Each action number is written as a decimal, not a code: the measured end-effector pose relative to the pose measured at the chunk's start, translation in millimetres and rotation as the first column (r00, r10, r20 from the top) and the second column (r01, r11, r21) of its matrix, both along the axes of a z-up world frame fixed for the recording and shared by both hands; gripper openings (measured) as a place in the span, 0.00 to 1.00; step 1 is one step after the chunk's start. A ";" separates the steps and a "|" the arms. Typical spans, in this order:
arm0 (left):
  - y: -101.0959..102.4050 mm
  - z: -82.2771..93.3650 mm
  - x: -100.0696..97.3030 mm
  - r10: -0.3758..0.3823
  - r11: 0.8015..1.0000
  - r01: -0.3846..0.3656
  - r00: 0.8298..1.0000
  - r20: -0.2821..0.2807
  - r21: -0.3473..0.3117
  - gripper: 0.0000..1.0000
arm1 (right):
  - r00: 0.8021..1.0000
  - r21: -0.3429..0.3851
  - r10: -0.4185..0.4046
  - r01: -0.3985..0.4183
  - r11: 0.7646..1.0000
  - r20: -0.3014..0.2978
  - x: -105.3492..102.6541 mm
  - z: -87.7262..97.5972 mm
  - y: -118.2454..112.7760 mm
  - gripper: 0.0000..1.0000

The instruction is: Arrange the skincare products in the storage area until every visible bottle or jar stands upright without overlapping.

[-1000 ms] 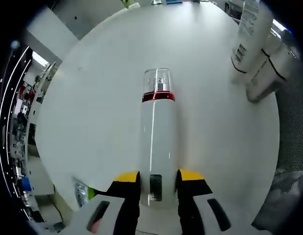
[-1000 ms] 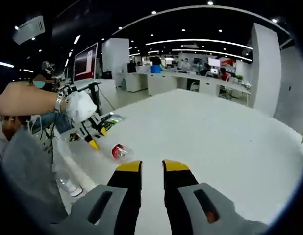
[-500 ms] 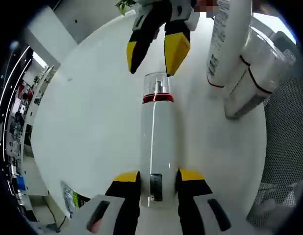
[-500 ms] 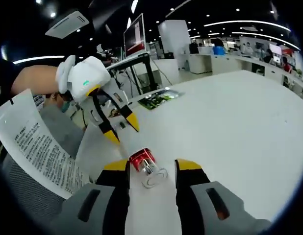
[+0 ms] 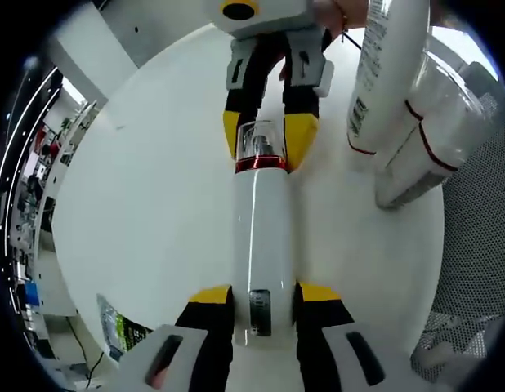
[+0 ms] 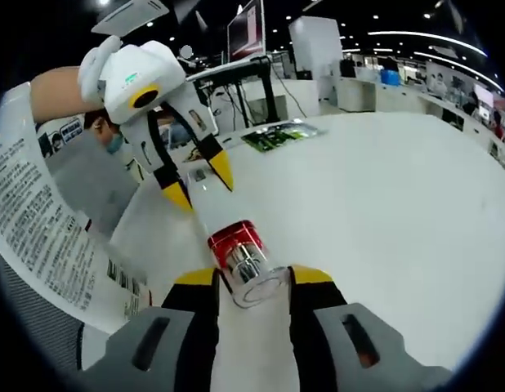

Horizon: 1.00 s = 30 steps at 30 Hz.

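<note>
White round table [image 5: 138, 188], open office beyond. Left gripper [image 5: 262, 304] clamped on bottle [image 5: 261, 237] base; right gripper [image 6: 251, 279] straddling clear cap [image 6: 254, 278], contact unclear. Next: tip upright beside standing bottles [image 5: 399, 106].

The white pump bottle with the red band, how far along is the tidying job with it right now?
Done: two white bottles already stand upright together at the table's edge. In hand: the white pump bottle lies flat on the white table, the left gripper at its base and the right gripper around its clear cap. Left: stand it upright beside the others.
</note>
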<state>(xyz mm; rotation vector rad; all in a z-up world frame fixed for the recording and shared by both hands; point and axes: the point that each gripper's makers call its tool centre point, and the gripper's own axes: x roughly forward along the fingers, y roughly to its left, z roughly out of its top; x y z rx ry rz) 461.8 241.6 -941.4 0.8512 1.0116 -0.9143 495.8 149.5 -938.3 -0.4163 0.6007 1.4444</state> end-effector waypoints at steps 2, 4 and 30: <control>0.1 -0.4 0.6 0.005 1.000 -0.005 1.000 -0.010 -0.002 0.28 | 1.000 0.000 -0.021 0.021 1.000 -0.023 0.5 0.6 1.5 0.30; -0.2 -0.8 0.4 0.002 1.000 -0.002 1.000 -0.016 -0.002 0.28 | 1.000 -0.022 -0.020 0.020 1.000 -0.015 1.1 0.3 2.0 0.30; 9.1 8.8 -1.9 0.132 0.969 -0.120 0.990 0.044 -0.214 0.28 | 0.989 -0.221 0.131 -0.112 0.969 0.074 -3.0 66.7 20.2 0.27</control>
